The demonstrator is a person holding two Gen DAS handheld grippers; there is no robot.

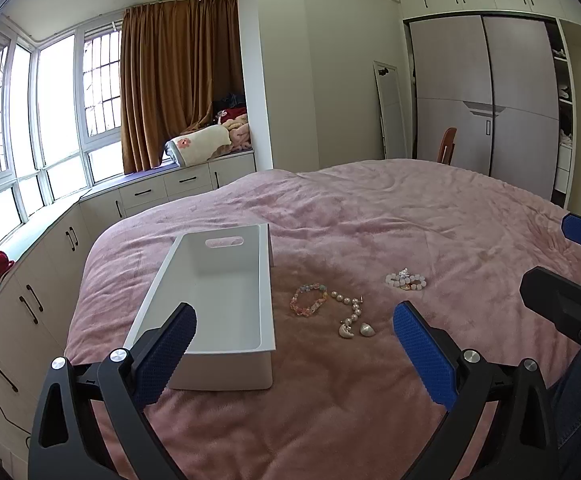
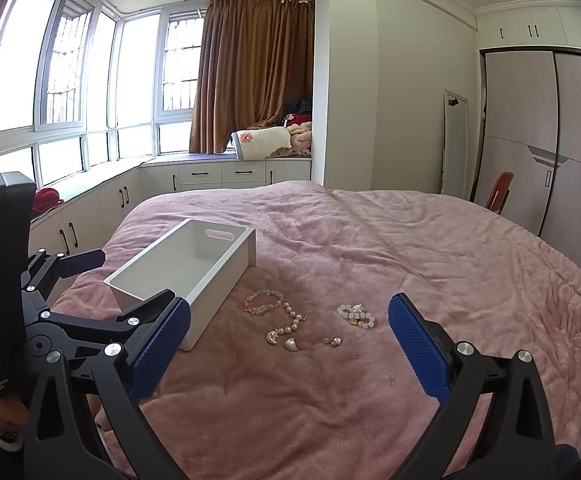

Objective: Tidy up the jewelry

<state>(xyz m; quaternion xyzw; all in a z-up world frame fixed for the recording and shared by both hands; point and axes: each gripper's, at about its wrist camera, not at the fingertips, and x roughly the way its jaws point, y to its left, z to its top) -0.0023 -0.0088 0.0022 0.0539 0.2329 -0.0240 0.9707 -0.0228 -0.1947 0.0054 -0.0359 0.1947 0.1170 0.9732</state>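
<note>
A white rectangular bin point(image 1: 226, 300) point(image 2: 178, 268) with a handle slot lies empty on the pink bedspread. To its right lie a pastel bead bracelet point(image 1: 308, 300) point(image 2: 262, 301), a pearl strand point(image 1: 348, 306) point(image 2: 293, 316), two shell-shaped earrings point(image 1: 356, 330) point(image 2: 282, 340), a small earring pair point(image 2: 332, 341) and a white bead bracelet point(image 1: 406, 281) point(image 2: 356, 315). My left gripper point(image 1: 294, 320) hovers open in front of the bin and jewelry, holding nothing. My right gripper point(image 2: 288, 320) is open too, short of the jewelry. The left gripper point(image 2: 50, 280) also shows at the left of the right wrist view.
The pink bedspread point(image 1: 410, 220) point(image 2: 410, 240) stretches far and right. White drawer cabinets point(image 1: 50, 280) run under the windows on the left. A brown curtain point(image 1: 178, 80), a wardrobe point(image 1: 490, 100), a leaning mirror point(image 1: 390, 112) and a wooden chair point(image 1: 446, 144) stand beyond the bed.
</note>
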